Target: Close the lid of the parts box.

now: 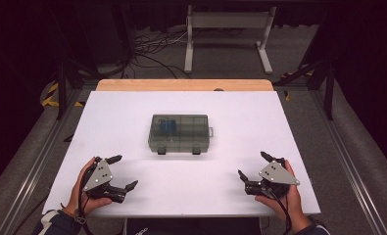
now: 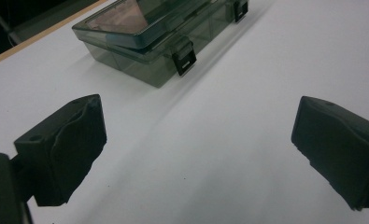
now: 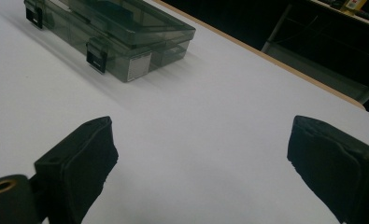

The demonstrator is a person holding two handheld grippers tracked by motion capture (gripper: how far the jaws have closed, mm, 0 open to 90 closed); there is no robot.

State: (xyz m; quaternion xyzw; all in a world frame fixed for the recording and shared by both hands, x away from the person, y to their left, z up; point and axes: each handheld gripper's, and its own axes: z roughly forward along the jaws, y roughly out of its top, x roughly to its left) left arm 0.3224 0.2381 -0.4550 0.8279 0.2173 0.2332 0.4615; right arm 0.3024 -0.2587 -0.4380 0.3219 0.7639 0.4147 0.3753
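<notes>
A smoky translucent compartment box (image 1: pixel 179 133) lies closed in the middle of the white table, its two dark latches toward me and something blue inside at its back left. My left gripper (image 1: pixel 123 173) rests open near the front left edge, well short of the box (image 2: pixel 149 35). My right gripper (image 1: pixel 253 165) is open near the front right, with the box (image 3: pixel 112 35) far off to its upper left. Nothing sits between either pair of jaws.
The white table top (image 1: pixel 132 112) ends in a wooden strip (image 1: pixel 183 85) at the back. Beyond it stand a white metal frame (image 1: pixel 228 36) and loose cables on the floor. Grey rails run along both sides of the table.
</notes>
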